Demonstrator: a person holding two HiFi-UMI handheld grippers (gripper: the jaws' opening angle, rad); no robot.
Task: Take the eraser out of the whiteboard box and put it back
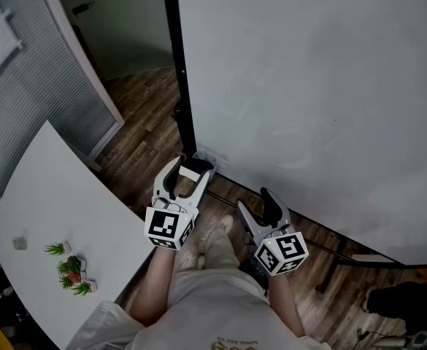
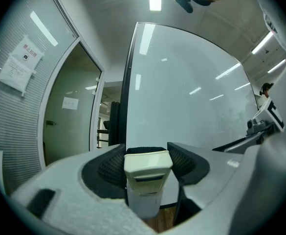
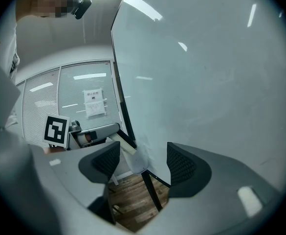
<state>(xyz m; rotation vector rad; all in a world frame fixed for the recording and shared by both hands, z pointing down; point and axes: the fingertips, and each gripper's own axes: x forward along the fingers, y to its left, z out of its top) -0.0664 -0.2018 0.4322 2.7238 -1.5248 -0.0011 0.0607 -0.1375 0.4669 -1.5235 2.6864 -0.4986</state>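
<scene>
My left gripper (image 1: 187, 169) is shut on a cream eraser (image 1: 190, 173) at the lower left corner of the whiteboard (image 1: 308, 86). In the left gripper view the eraser (image 2: 147, 166) fills the gap between both pads. A translucent white box (image 2: 143, 202) sits right under it. From the right gripper view the eraser (image 3: 121, 145) slants out of the box (image 3: 138, 161) toward the left gripper (image 3: 101, 131). Whether its lower end is still inside the box I cannot tell. My right gripper (image 1: 258, 204) hangs open to the right, near the board's bottom edge, with nothing between its fingers (image 3: 143, 163).
The board's black post (image 1: 175, 64) rises right behind the box, and its stand legs (image 3: 150, 195) cross the wooden floor (image 1: 144, 130). A white table (image 1: 45, 217) with small potted plants (image 1: 71, 270) stands at the left. A glass partition with blinds (image 1: 23, 100) lies beyond it.
</scene>
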